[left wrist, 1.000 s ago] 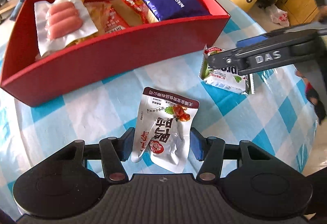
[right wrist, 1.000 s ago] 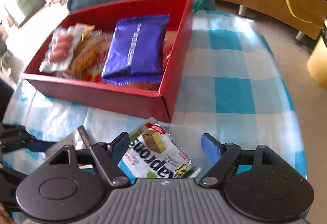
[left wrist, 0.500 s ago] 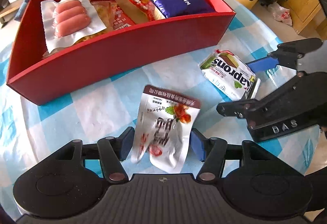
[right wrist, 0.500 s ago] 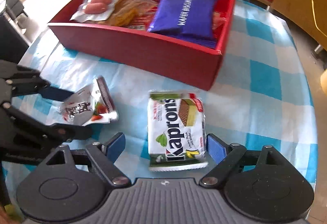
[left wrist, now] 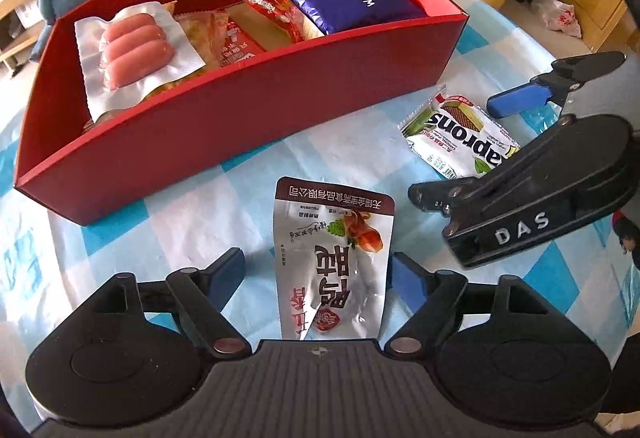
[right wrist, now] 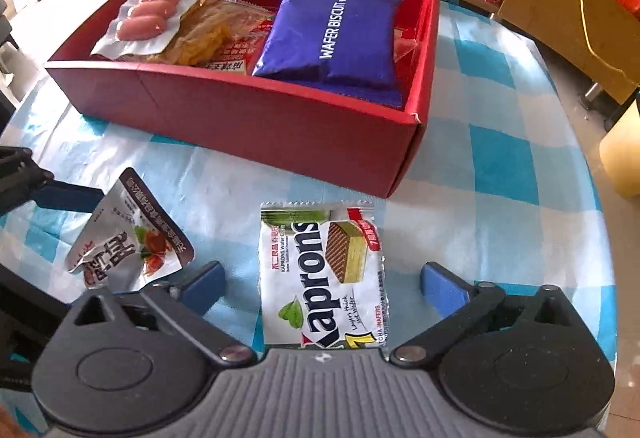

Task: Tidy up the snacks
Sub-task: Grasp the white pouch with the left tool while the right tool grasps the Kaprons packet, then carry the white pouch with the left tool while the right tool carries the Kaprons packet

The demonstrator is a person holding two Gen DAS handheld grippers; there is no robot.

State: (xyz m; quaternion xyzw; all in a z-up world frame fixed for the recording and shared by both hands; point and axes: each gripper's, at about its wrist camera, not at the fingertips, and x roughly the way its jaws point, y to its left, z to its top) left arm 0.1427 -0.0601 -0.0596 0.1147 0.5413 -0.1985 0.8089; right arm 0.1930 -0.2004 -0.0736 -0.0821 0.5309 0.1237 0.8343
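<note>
Two packets lie on the checked cloth before the red box (right wrist: 280,126): silver pouch (left wrist: 334,262) between the left gripper (left wrist: 318,274)'s just-widened jaws, Kaprons wafer (right wrist: 322,278) between the right gripper (right wrist: 320,286)'s. Neither is gripped; closing comes next, I'd say.

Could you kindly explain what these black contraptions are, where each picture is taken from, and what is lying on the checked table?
A person holds a two-finger gripper in each hand; a camera on each looks along its fingers. The left gripper straddles a silver foil snack pouch; the right gripper straddles a white Kaprons wafer packet. Both jaws have just been opening, so neither packet is held; both lie on the blue-and-white checked tablecloth. Behind stands a red cardboard box holding a purple wafer biscuit bag, vacuum-packed pink sausages and other snacks.
</note>
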